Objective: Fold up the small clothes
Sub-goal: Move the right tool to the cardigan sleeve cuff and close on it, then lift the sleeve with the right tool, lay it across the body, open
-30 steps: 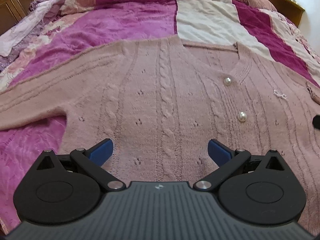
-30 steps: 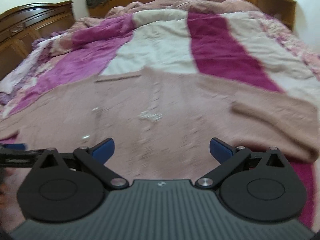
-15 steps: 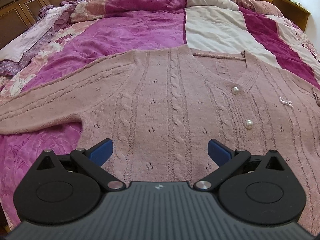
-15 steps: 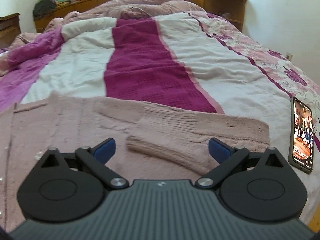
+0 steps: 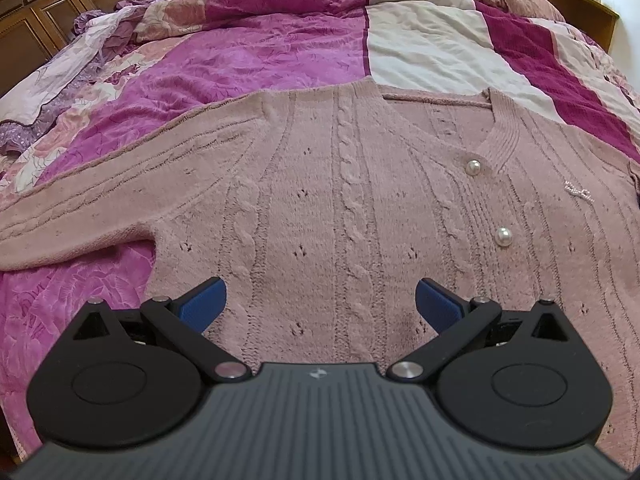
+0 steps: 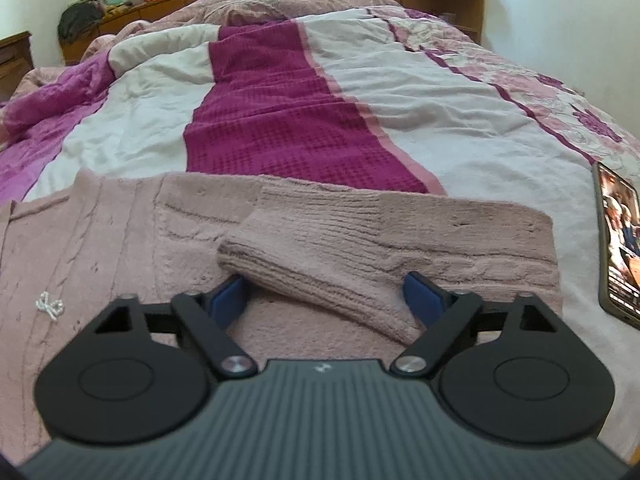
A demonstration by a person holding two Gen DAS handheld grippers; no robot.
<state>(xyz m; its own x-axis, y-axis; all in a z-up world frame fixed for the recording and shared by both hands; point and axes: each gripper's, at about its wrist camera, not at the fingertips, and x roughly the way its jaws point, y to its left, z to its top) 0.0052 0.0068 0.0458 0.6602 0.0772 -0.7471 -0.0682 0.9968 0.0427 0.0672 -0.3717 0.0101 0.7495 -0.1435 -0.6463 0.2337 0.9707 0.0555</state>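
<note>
The right gripper [image 6: 326,296] hung low over the folded-back sleeve [image 6: 340,276] of the pink cardigan [image 6: 120,240], its jaws closing with the ribbed cuff end of that sleeve lying between the two blue pads [image 6: 424,300]. The left pad sat just beside the cuff's near corner; whether either pad already pressed into the knit was hard to judge, since the wool hid the contact line, though the cloth did not look pinched. The sleeve lay doubled across the garment's shoulder, pointing toward the body.

The left gripper [image 5: 320,304] hovered above the front of the cardigan, jaws spread wide and nothing between them but the flat cable knit below. From that side the other sleeve [image 5: 100,204] stretched straight out to the left, and two pearl buttons [image 5: 473,167] ran down the placket under the V-neck.

The cardigan was spread face up across the near part of a bed covered by a patchwork bedspread [image 6: 288,120] (magenta, white and floral panels). A phone [image 6: 618,240] with a lit screen lay on the bedspread well to the right of the folded sleeve.
</note>
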